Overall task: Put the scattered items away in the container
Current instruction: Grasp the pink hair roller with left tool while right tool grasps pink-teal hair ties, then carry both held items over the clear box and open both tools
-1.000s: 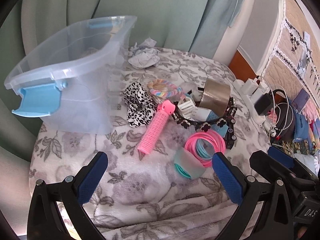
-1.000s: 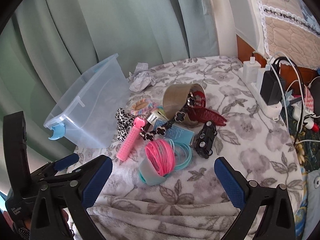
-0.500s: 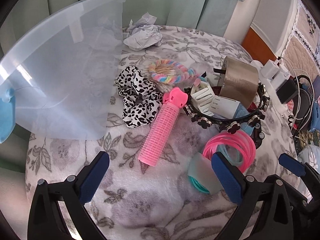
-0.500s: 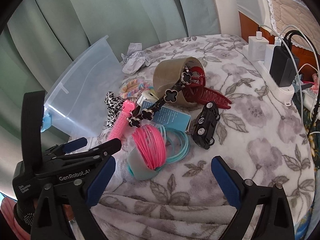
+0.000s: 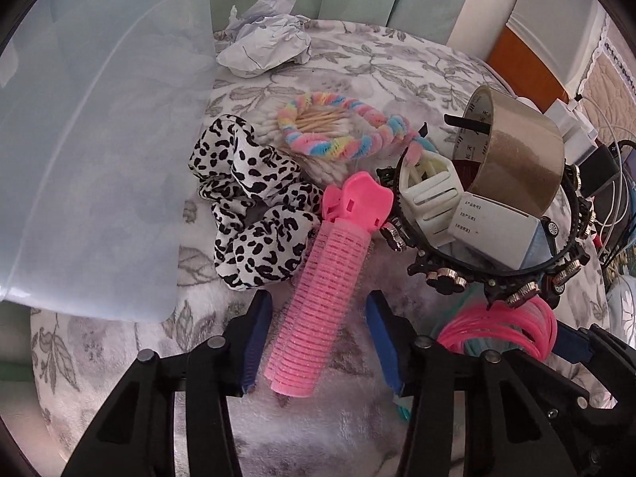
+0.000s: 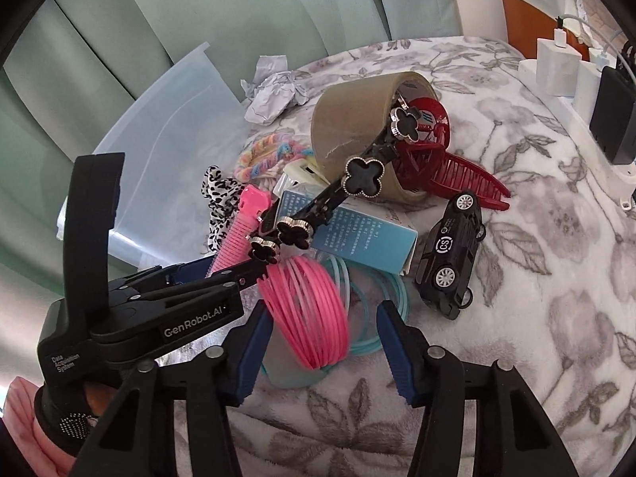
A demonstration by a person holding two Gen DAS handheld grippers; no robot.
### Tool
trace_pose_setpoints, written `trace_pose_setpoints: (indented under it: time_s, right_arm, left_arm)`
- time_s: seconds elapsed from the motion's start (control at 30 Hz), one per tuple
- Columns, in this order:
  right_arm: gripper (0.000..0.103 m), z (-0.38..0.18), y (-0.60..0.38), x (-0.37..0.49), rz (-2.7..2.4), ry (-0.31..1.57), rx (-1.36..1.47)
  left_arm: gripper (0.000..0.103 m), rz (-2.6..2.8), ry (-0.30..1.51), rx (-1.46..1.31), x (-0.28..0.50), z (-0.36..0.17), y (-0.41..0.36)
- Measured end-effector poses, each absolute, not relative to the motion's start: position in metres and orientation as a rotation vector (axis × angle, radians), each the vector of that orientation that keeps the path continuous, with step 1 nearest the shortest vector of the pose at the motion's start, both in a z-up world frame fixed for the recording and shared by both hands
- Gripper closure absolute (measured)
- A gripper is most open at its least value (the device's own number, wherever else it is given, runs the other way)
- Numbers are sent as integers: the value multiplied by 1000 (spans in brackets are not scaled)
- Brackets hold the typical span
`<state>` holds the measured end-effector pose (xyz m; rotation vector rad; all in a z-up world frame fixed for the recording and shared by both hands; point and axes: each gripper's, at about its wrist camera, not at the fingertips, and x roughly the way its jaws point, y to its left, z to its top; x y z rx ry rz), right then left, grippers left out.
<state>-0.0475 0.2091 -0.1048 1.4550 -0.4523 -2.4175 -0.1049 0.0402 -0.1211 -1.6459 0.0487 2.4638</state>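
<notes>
Pale green curtains hang behind a surface covered by a grey floral blanket, on which a heap of small items is scattered. At the left edge of the heap a translucent plastic container is seen, its wall just beside a black-and-white spotted scrunchie.

In the left wrist view the left gripper is lowered over a pink hair roller; its 2 blue pads are set on either side of the roller's lower end, partly spread, with a narrow gap showing on each side, so nothing is gripped.

In the right wrist view the right gripper is placed around a bundle of pink hoops, which rests against teal rings. Its fingers are likewise partly spread, and contact with the hoops cannot be confirmed.

Behind these, a brown tape roll, a black flower-studded headband, a red hair claw, a black toy car, a light blue box, a rainbow hair tie and crumpled paper are seen.
</notes>
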Motion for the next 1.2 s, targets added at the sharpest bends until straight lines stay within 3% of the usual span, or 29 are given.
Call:
trace_pose_setpoints:
  time_s: [0.23, 0.37, 1.2]
  right_arm:
    - [70, -108, 205, -51, -2382, -485, 1463]
    - [74, -102, 200, -47, -2394, -475, 1453]
    - [78, -14, 217, 9, -2537, -561, 1152]
  left_arm:
    - [70, 2479, 29, -1630, -104, -119, 37]
    - [75, 2489, 17, -1593, -96, -111, 37]
    - [76, 2595, -67, -1300, -36, -18, 24]
